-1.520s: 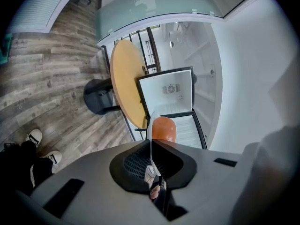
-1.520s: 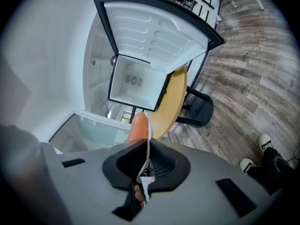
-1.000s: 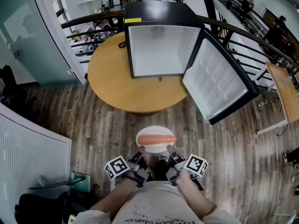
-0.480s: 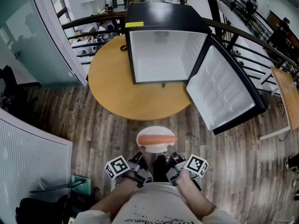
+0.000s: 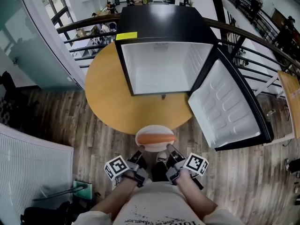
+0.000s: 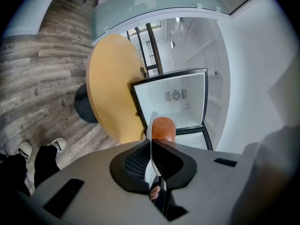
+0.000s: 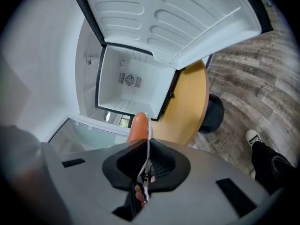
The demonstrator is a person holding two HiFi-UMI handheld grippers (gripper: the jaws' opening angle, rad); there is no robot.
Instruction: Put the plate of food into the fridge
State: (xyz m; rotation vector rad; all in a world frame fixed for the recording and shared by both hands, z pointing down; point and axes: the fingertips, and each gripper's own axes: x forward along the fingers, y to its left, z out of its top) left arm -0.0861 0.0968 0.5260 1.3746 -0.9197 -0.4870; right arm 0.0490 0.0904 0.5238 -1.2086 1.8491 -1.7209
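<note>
Fridge (image 5: pixel 161 69) cavity open, door (image 5: pixel 229 107) aside

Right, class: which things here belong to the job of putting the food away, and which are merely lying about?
Job: plate, sausage, open fridge, fridge door, left gripper, right gripper.
Lying about: round table, railing, green object on floor.

Your plate (image 5: pixel 154 128) is white, its sausage (image 5: pixel 156 138) orange. The fridge (image 5: pixel 159 18) is black outside and white inside, with a yellow label (image 5: pixel 126 35). The tabletop (image 5: pixel 105 86) is honey-tan and the floor (image 5: pixel 61 121) is grey-brown woodgrain. Your left tongs (image 5: pixel 139 155) and right tongs (image 5: pixel 171 153) bear black-and-white square markers.
</note>
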